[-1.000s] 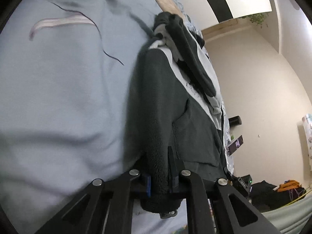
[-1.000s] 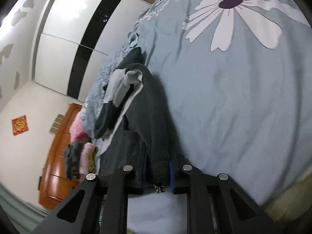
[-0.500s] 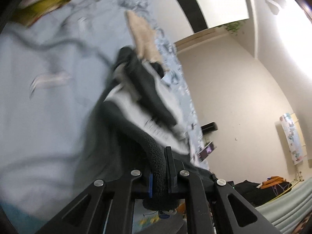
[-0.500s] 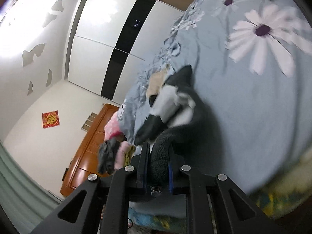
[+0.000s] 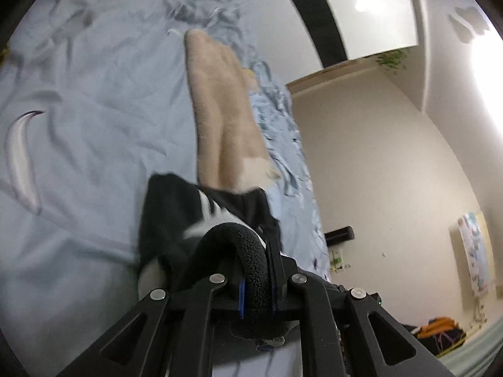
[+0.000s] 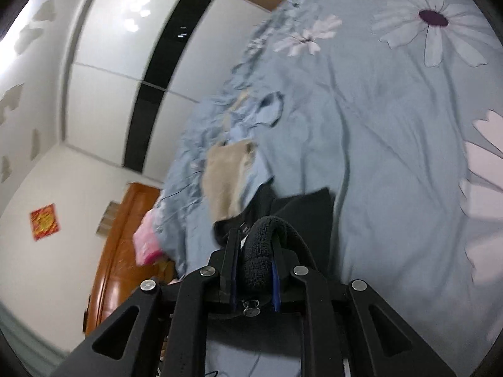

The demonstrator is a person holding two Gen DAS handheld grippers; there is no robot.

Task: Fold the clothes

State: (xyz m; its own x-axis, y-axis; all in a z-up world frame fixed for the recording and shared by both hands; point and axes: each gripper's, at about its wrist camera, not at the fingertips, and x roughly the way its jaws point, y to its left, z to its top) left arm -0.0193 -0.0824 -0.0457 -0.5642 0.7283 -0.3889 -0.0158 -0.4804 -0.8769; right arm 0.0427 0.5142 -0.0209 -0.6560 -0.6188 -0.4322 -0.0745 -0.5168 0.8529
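A dark grey fleece jacket [image 5: 176, 216] with white panels is lifted at its hem over the light blue floral bedspread [image 5: 88, 119]. My left gripper [image 5: 256, 278] is shut on the jacket's thick fleece hem. My right gripper [image 6: 253, 267] is shut on the same hem, and the jacket [image 6: 301, 213] hangs folded forward below it. A beige fleece garment [image 5: 223, 119] lies on the bed just beyond the jacket, and it also shows in the right wrist view [image 6: 224, 176].
A white and black wardrobe [image 6: 132, 62] stands past the bed. A wooden dresser [image 6: 122, 245] with pink clothes [image 6: 146, 245] is at the left. A heap of dark and orange items [image 5: 440, 333] lies on the floor by the cream wall.
Both grippers have lifted the jacket's hem up and carried it forward over the jacket body toward the collar. The jacket now looks much shorter and the beige garment has come into full view.
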